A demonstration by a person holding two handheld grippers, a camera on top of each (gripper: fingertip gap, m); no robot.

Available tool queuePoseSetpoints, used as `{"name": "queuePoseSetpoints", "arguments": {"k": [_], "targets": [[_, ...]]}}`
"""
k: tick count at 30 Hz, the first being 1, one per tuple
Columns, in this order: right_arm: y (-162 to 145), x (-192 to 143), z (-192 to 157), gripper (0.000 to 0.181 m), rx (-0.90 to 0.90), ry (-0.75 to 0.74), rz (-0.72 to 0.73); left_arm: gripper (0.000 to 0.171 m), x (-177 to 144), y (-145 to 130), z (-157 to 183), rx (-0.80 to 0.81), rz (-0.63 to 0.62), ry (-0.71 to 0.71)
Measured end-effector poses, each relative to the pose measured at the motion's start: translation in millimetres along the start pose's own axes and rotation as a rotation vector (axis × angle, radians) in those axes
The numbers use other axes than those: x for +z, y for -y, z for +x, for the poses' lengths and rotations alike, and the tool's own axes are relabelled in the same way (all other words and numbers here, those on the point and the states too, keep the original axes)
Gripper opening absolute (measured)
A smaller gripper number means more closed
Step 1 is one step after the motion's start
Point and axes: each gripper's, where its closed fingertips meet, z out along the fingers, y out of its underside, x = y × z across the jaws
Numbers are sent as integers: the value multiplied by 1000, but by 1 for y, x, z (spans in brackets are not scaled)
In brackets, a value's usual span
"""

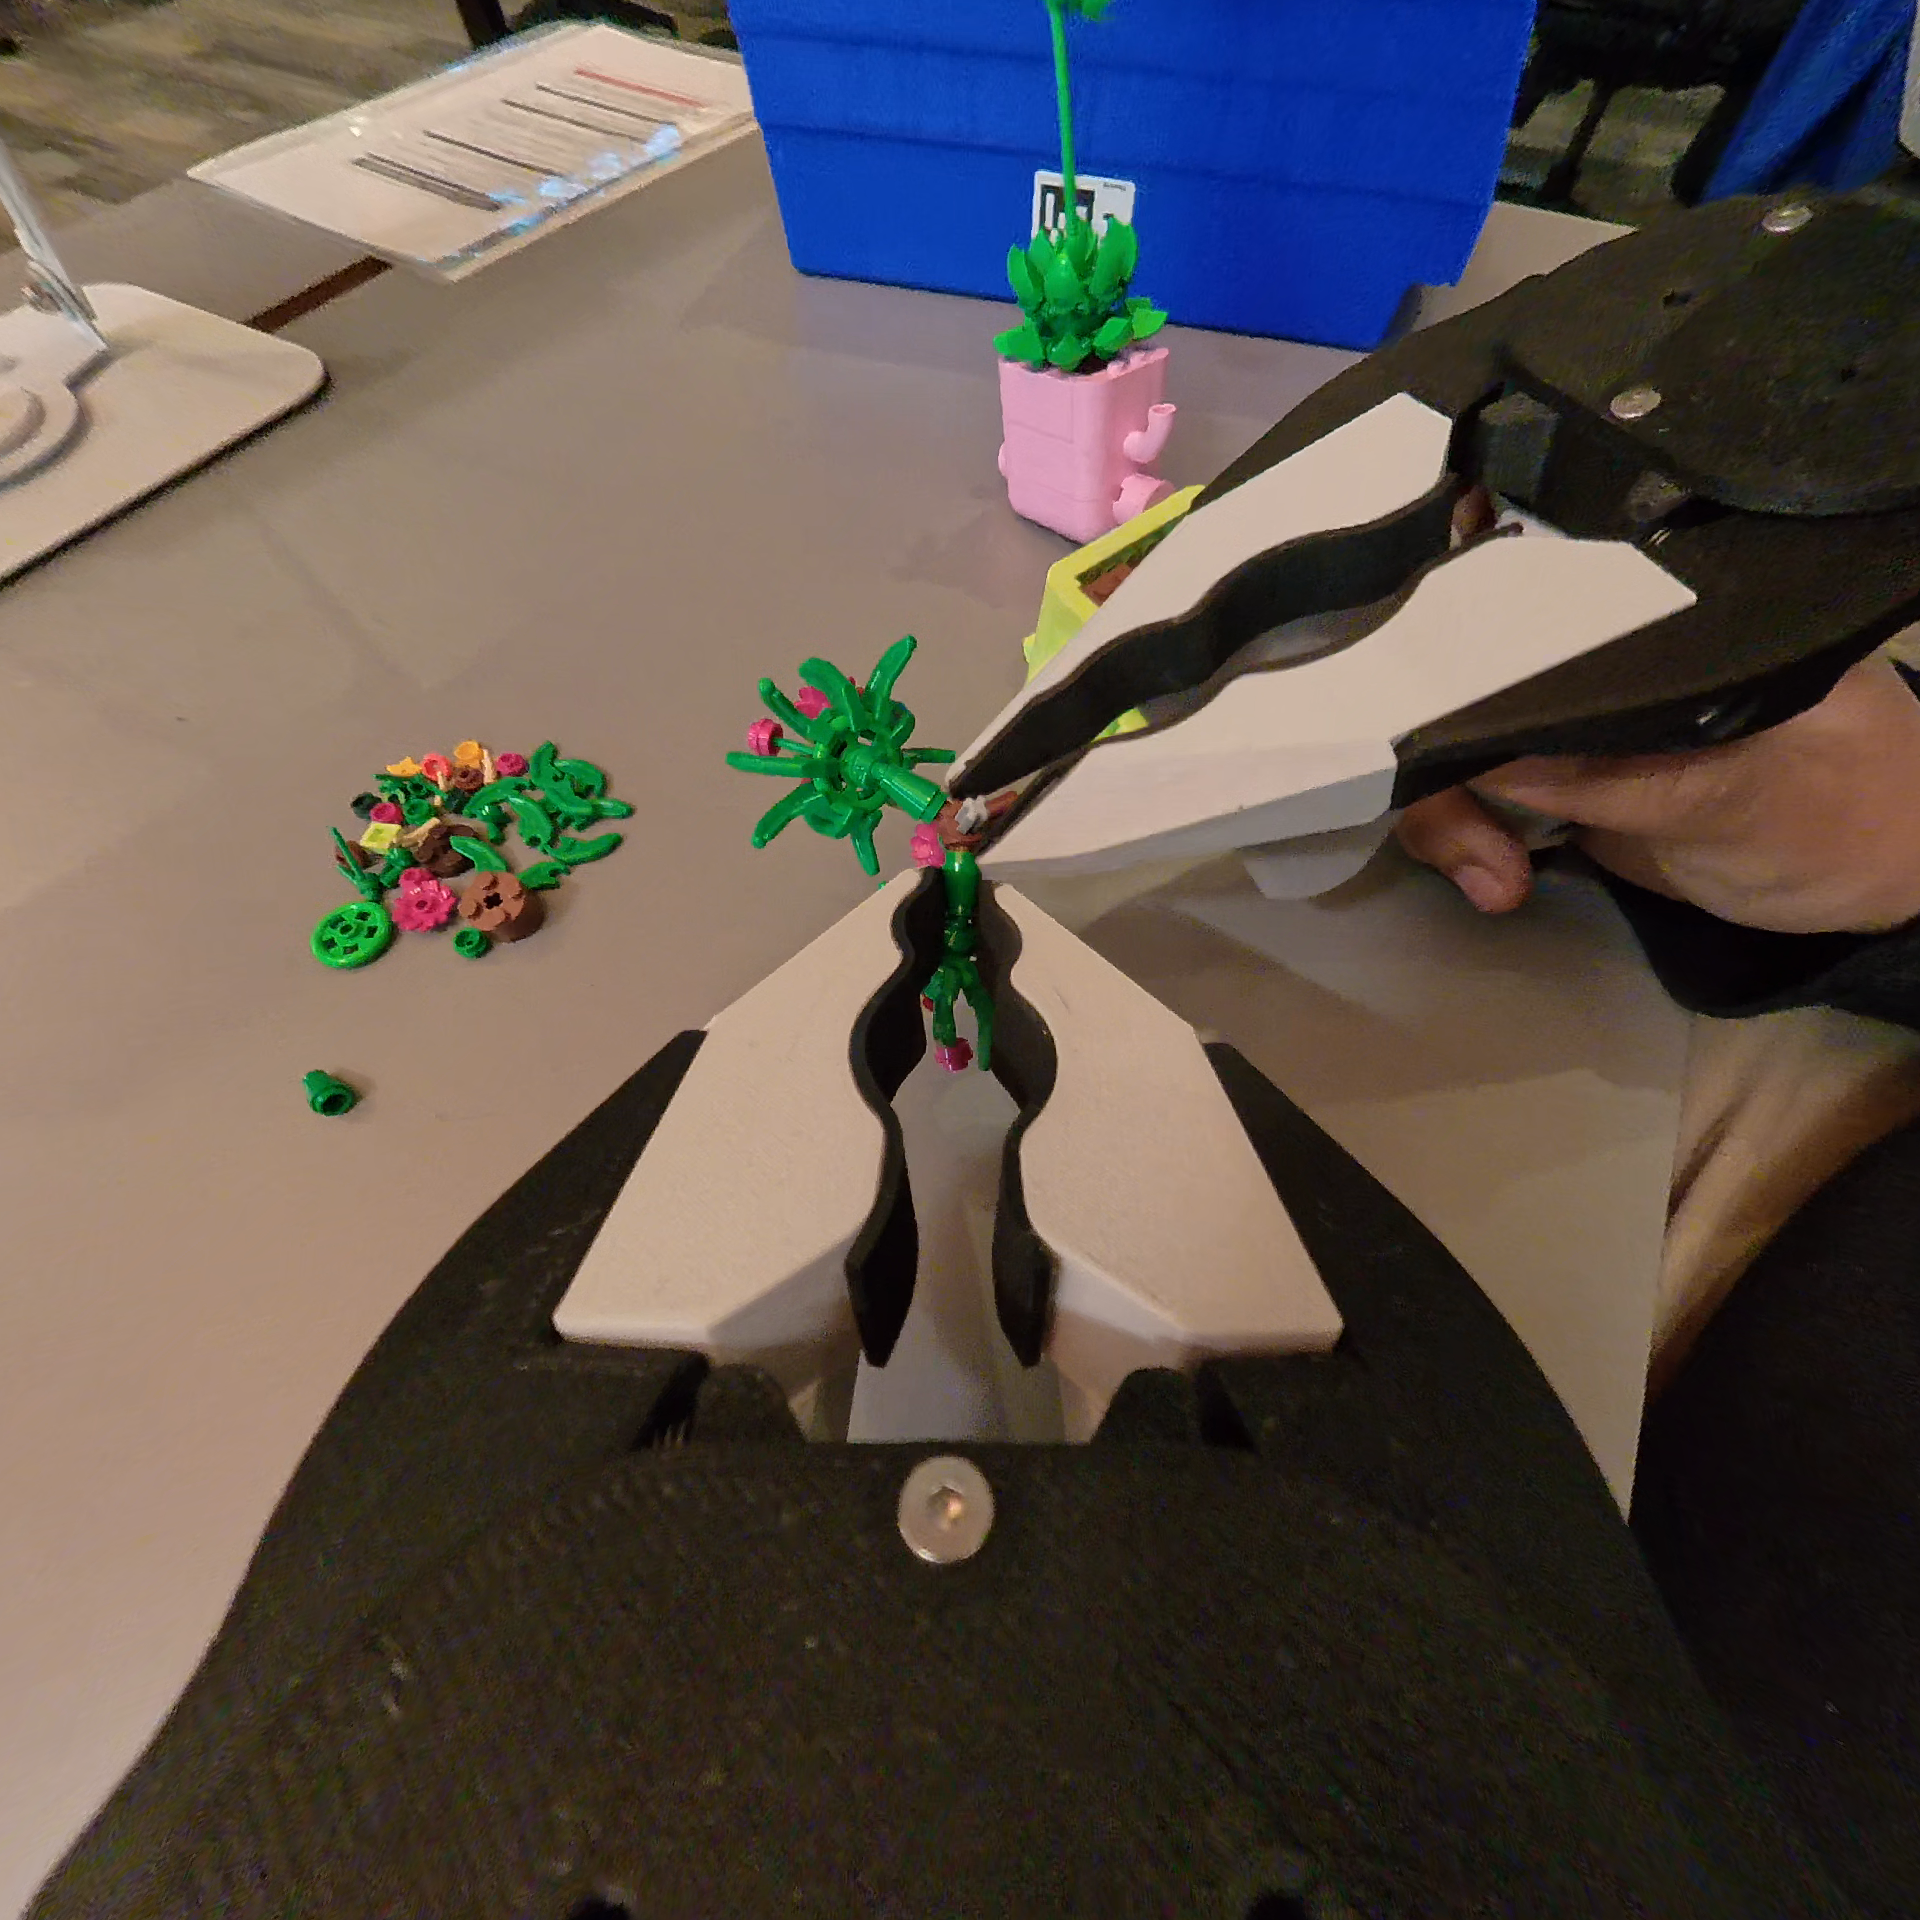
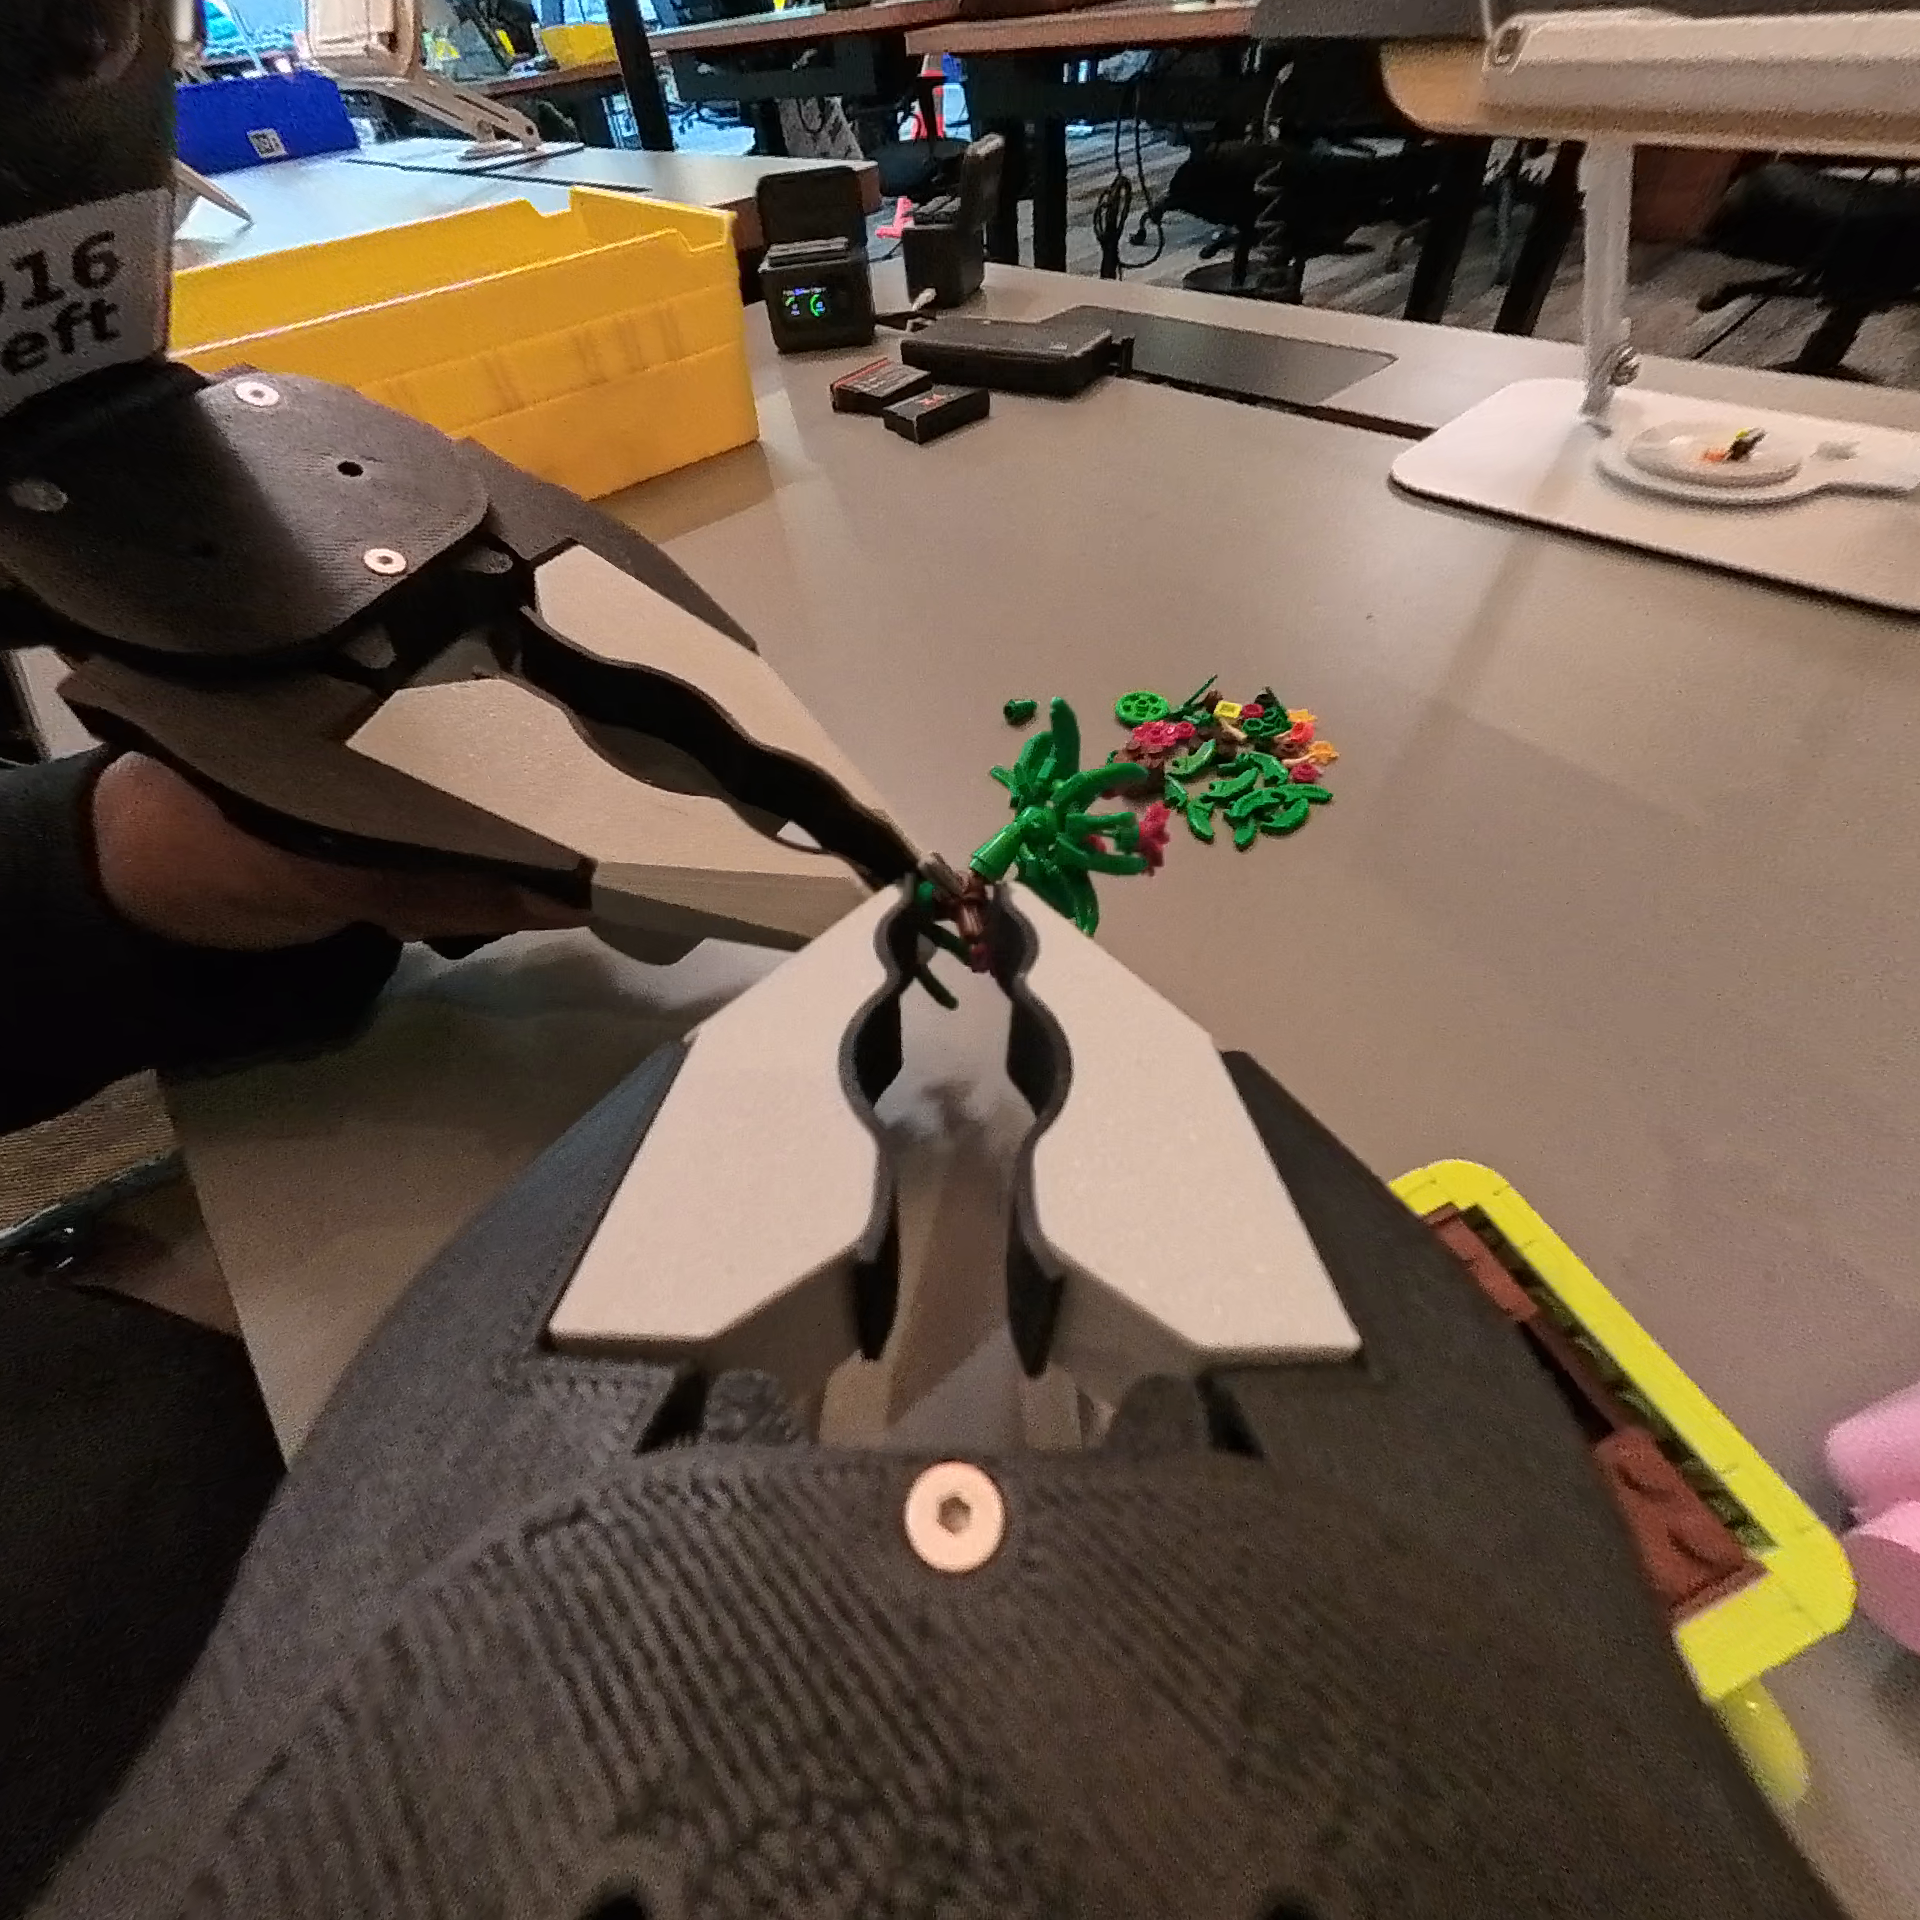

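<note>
L gripper [image 1: 956, 894] is clamped on a green stem [image 1: 958, 940]; R gripper [image 2: 945, 914] pinches the brown joint [image 1: 961, 821] at the stem's tip – likely bracing both ends. Leafy sprig [image 1: 852, 764] juts just beyond the tips. Loose bits [image 1: 468, 847] lie off to L's left. Tape label on L gripper – writing left unread.

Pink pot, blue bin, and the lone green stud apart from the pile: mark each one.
pink pot [image 1: 1081, 442]: left wrist view, on its front wall.
blue bin [image 1: 1195, 135]: left wrist view, on its near side wall.
lone green stud [image 1: 330, 1093]: left wrist view, on its top.
</note>
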Motion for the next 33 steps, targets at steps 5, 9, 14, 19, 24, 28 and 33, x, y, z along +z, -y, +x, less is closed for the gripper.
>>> {"name": "queuePoseSetpoints", "arguments": {"k": [5, 9, 14, 19, 24, 28, 33], "targets": [[9, -7, 1, 16, -11, -10, 75, 1, -1, 10, 6, 4, 44, 25], [18, -13, 0, 20, -32, -3, 142, 1, 0, 15, 14, -34, 78, -3], [20, -15, 2, 13, -86, -53, 153, 1, -2, 20, 14, -47, 117, 20], [22, -16, 3, 11, -107, -97, 152, 1, -2, 23, 12, -20, 139, 99], [22, -15, 5, 19, -30, -94, 158, 0, -5, 25, 6, 143, 120, 254], [22, -15, 1, 11, 34, -33, 161, 1, -6, 25, 5, 232, 100, 298], [21, -15, 1, 10, 25, -15, 147, 1, -6, 24, 5, 302, 83, 329]]}}
